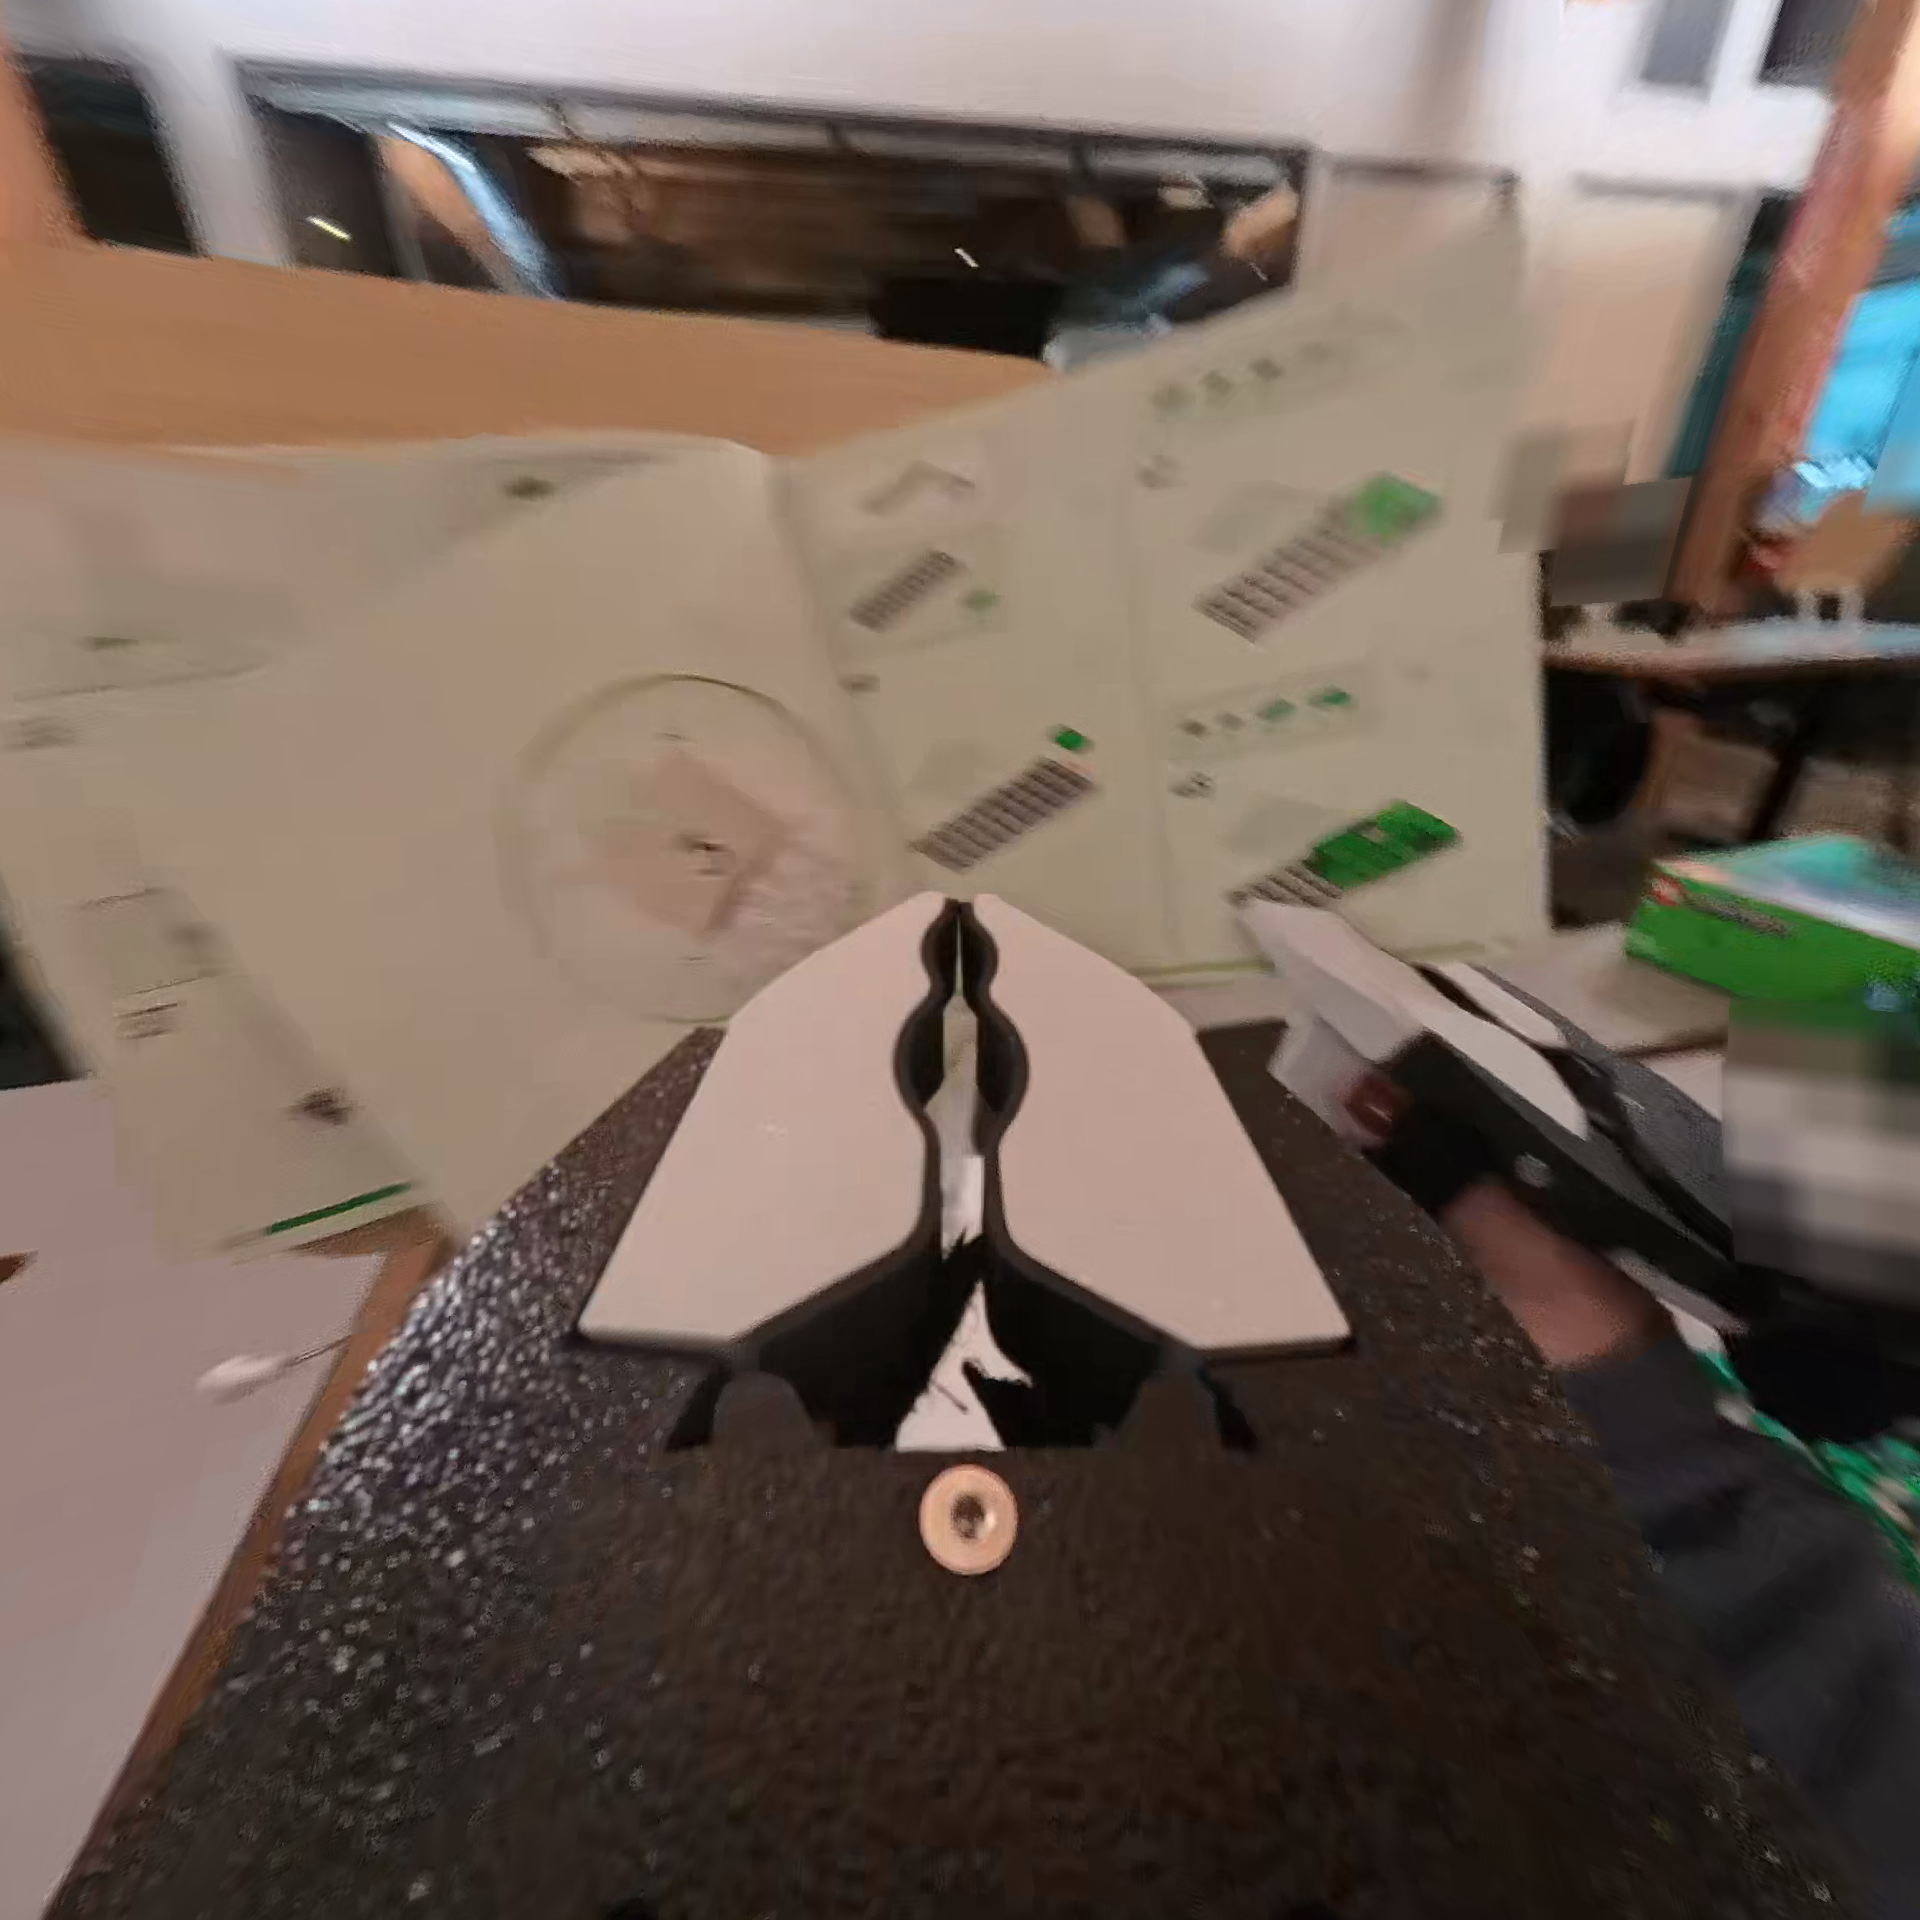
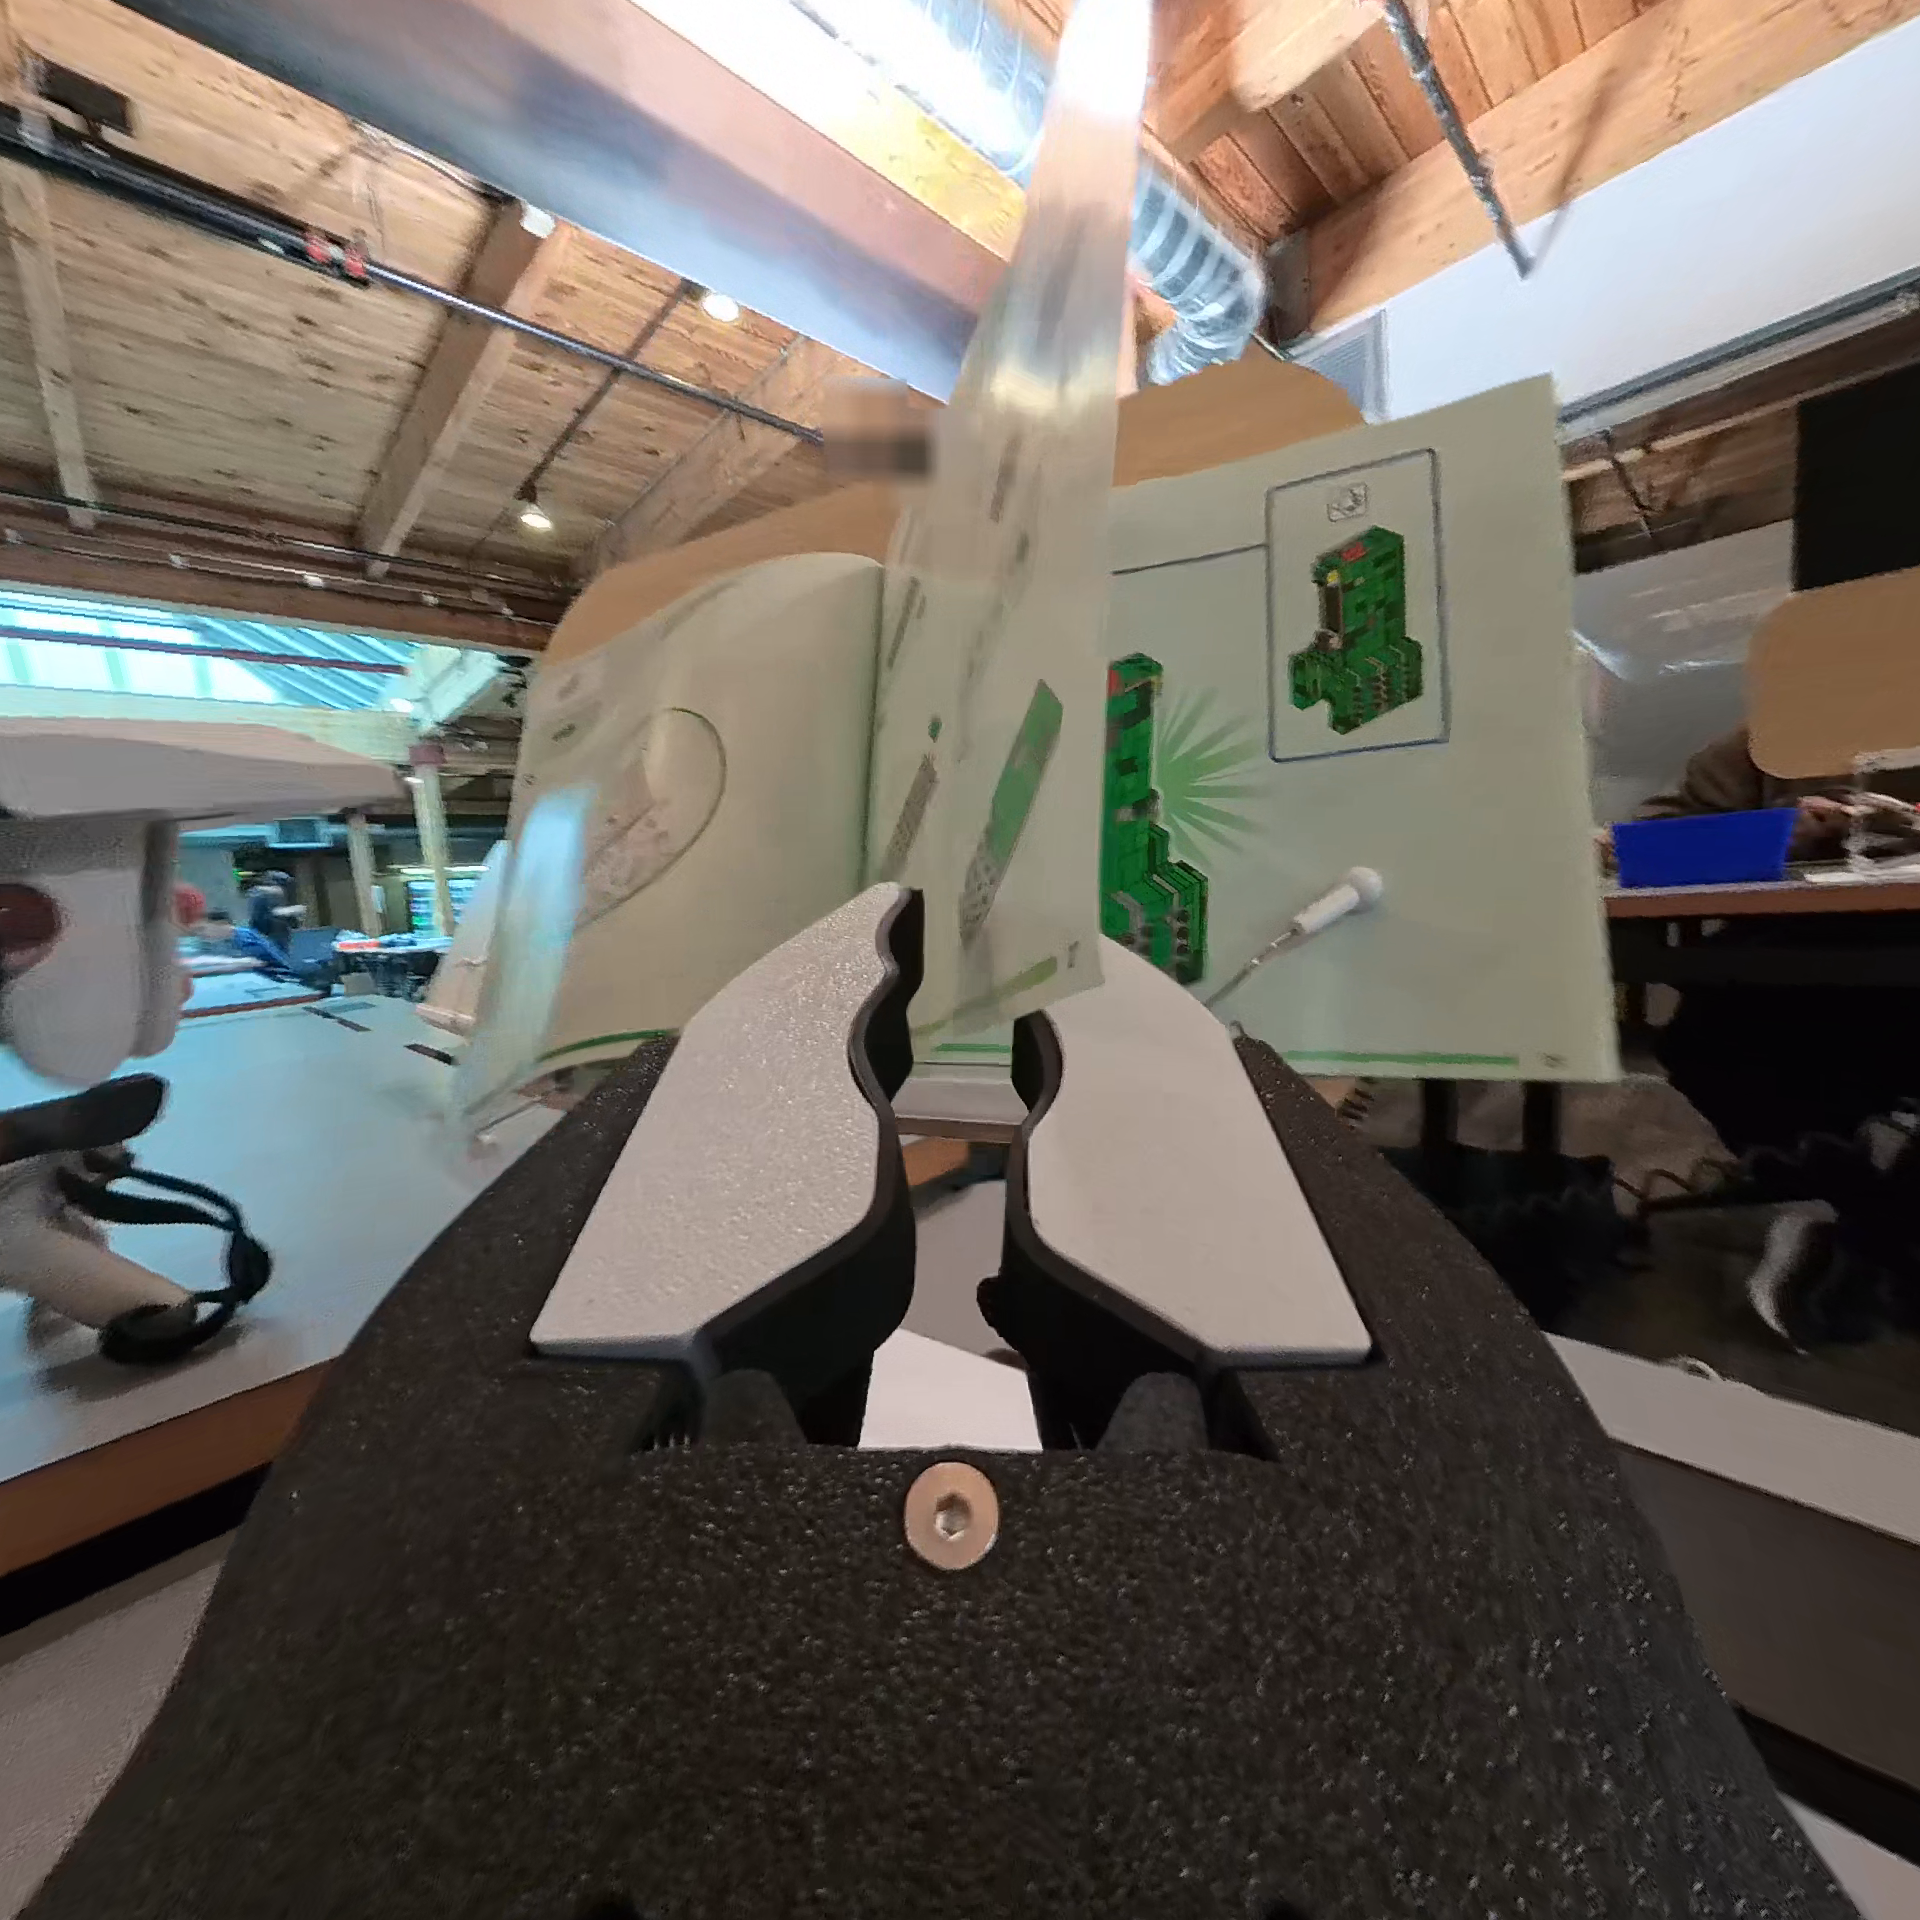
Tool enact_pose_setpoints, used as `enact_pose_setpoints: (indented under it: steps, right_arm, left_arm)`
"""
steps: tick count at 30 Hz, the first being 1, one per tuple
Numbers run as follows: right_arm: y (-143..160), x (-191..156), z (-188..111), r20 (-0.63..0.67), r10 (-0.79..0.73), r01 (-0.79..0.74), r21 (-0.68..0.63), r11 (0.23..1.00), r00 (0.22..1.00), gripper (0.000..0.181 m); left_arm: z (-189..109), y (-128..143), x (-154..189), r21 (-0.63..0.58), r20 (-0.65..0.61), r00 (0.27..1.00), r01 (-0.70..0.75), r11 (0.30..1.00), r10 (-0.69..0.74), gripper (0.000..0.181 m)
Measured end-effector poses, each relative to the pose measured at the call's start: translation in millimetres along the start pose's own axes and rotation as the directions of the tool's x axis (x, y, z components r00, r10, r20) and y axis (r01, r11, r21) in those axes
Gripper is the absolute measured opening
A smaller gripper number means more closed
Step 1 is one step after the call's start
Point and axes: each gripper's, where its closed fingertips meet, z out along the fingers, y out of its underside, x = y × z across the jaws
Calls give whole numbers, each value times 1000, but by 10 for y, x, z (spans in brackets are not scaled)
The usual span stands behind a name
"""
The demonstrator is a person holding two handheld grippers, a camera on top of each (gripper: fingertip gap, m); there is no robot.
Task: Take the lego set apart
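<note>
An open instruction booklet (image 2: 1351, 831) stands upright before both grippers, its pages picturing a green brick model; it also shows, blurred, in the left wrist view (image 1: 644, 727). No built lego model is in view. My right gripper (image 2: 987, 966) is open, its fingers a small gap apart. A loose page (image 2: 1029, 675) stands up between the fingertips, blurred, and covers the right tip. My left gripper (image 1: 961, 920) is shut with the tips touching, and I see nothing held in it. It is just in front of the booklet's left page. The right gripper (image 1: 1340, 997) shows to its right.
A green lego box (image 1: 1787, 925) lies on the white table (image 2: 260, 1122) at the right. A hand (image 1: 1548, 1288) holds the right gripper. A blue bin (image 2: 1704, 857) sits on a far desk where a person sits. A white-tipped stick (image 2: 1335, 920) leans against the booklet. My right fingertips sit around 12 cm from my left ones.
</note>
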Motion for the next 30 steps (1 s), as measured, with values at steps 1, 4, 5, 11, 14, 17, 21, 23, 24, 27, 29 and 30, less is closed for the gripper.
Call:
enact_pose_setpoints:
  steps: [1, 4, 5, 11, 14, 17, 21, 23, 24, 27, 29, 30]
  right_arm:
    - [16, 53, 0, -36, -5, 5, -15, 1000, 999, 14]
    - [91, 270, -15, -159, 13, -25, -71, 997, 987, 13]
    - [95, 301, -13, -165, 34, -47, -73, 996, 986, 13]
    - [-231, -67, 19, 119, 57, -63, 52, 997, 991, 17]
    - [-291, -604, -62, 485, 60, -60, -15, 998, 873, 20]
    - [-393, -599, -113, 531, 119, -113, -44, 993, 839, 29]
    - [-441, 245, -68, 152, 321, -327, 14, 945, 935, 20]
    - [-244, 643, -62, -67, 450, -452, -16, 892, 891, 19]
    - [-125, 737, -39, -134, 451, -461, -55, 886, 882, 21]
    - [245, 788, 96, -229, 327, -382, -263, 886, 917, 32]
    - [351, 803, 179, -248, 272, -342, -305, 889, 930, 31]
    - [373, 804, 221, -247, 267, -337, -307, 890, 931, 30]
  left_arm:
    - [68, 62, 151, -39, -63, 998, -12, 999, 9, 4]
    - [246, 350, 457, -192, -183, 983, -14, 981, -22, 0]
    - [300, 471, 523, -251, -203, 979, -16, 968, -36, 0]
    - [632, 878, 481, -347, -128, 988, -127, 929, 88, 0]
    - [678, 708, 447, -224, -119, 991, 40, 974, -68, 0]
    - [644, 642, 321, -143, -114, 971, 192, 971, -209, 0]
    - [649, 644, 242, -113, -154, 938, 295, 949, -310, 0]
    - [669, 626, 245, -98, -173, 927, 320, 942, -332, 0]
    - [681, 629, 254, -100, -178, 926, 320, 942, -333, 0]
    - [704, 639, 318, -112, -198, 922, 316, 942, -333, 0]
    - [708, 638, 359, -109, -210, 918, 319, 941, -336, 0]
    - [708, 639, 368, -109, -213, 917, 321, 941, -338, 0]
